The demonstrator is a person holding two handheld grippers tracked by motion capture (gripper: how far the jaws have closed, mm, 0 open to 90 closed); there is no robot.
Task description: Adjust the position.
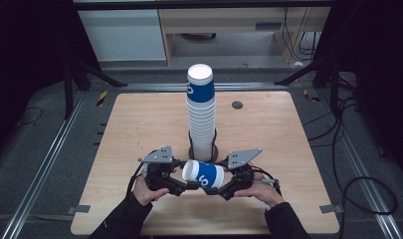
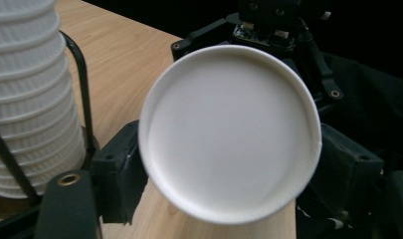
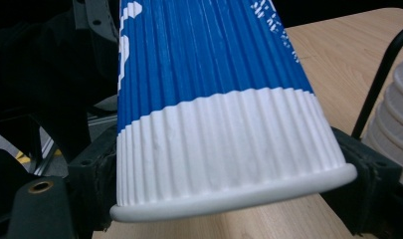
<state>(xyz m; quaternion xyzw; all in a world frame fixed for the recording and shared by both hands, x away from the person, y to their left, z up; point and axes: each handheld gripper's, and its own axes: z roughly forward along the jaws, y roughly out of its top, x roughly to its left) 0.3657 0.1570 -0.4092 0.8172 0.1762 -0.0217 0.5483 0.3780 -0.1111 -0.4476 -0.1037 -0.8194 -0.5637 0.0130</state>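
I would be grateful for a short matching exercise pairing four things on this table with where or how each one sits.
Things:
1. single cup
2. stack of cups
3. black wire holder
4. grey disc

Places or states:
A. flat on the tabletop, beyond the stack and to its right
B. tipped on its side, nearest the person
C. upright in the middle of the table
D. rising around the foot of the stack

Pairs: 1-B, 2-C, 3-D, 4-A
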